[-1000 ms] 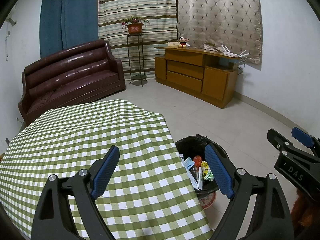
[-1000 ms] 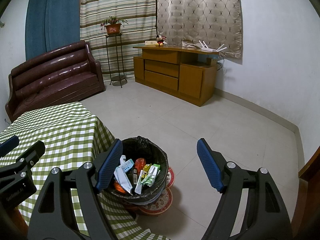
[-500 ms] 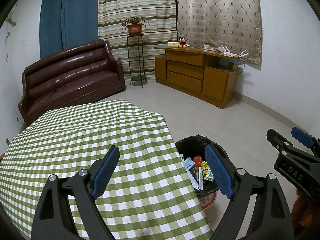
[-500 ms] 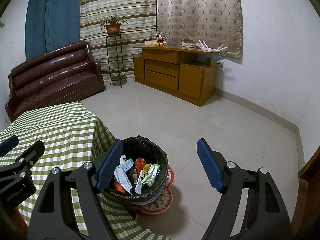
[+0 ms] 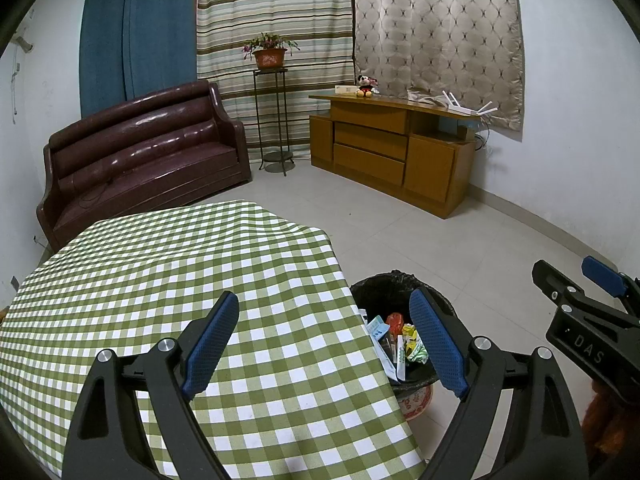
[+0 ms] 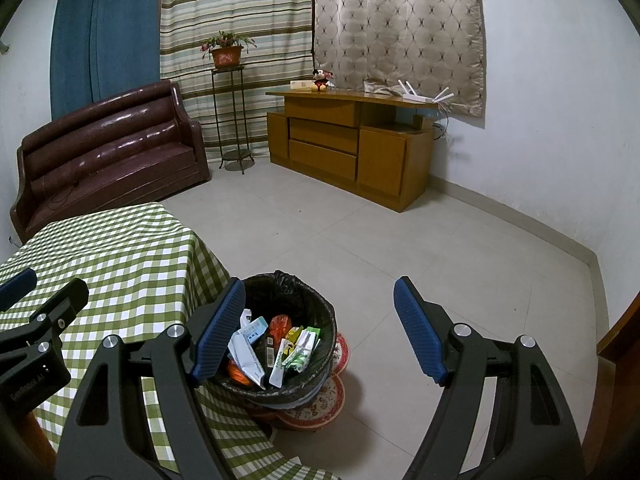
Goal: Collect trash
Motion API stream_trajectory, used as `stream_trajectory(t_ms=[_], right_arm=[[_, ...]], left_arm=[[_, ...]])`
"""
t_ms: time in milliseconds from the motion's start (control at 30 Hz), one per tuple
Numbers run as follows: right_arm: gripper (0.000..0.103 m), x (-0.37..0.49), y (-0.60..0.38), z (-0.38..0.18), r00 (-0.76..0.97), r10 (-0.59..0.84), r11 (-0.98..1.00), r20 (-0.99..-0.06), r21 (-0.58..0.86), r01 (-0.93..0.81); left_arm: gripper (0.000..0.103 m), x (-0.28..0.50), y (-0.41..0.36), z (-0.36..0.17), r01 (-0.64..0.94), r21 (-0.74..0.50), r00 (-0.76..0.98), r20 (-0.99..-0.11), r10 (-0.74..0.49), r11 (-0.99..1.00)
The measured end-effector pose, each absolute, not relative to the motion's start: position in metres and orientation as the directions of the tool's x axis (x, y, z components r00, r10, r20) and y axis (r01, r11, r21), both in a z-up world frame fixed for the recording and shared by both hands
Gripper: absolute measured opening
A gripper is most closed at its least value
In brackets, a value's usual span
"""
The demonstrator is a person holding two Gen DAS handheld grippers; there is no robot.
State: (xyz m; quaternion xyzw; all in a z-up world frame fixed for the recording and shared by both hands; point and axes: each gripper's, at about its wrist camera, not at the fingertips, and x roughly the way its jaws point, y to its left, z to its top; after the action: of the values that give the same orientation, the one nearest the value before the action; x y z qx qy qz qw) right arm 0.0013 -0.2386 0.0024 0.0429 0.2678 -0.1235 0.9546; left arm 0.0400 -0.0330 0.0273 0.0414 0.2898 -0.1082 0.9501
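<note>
A black-lined trash bin stands on the floor beside the table's right edge, holding several wrappers and packets. It also shows in the left wrist view as the bin past the tablecloth edge. My left gripper hovers open over the green checked tablecloth, nothing between its blue pads. My right gripper is open above the bin and floor, also empty. Each gripper appears at the edge of the other's view: the right gripper, the left gripper.
A brown leather sofa stands behind the table. A wooden cabinet with a router and a toy stands by the far wall, next to a plant stand. A patterned mat lies under the bin. Light tiled floor lies to the right.
</note>
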Motion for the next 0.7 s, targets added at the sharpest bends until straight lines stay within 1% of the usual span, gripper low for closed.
stream_trajectory(t_ms=[700], right_arm=[[0.075, 0.0009, -0.2379, 0.0029, 0.825, -0.211, 0.967, -0.524, 0.015, 0.256]], left_arm=[[0.084, 0.0381, -0.0425, 0.0252, 0.241, 0.001, 0.814, -0.545, -0.202, 0.970]])
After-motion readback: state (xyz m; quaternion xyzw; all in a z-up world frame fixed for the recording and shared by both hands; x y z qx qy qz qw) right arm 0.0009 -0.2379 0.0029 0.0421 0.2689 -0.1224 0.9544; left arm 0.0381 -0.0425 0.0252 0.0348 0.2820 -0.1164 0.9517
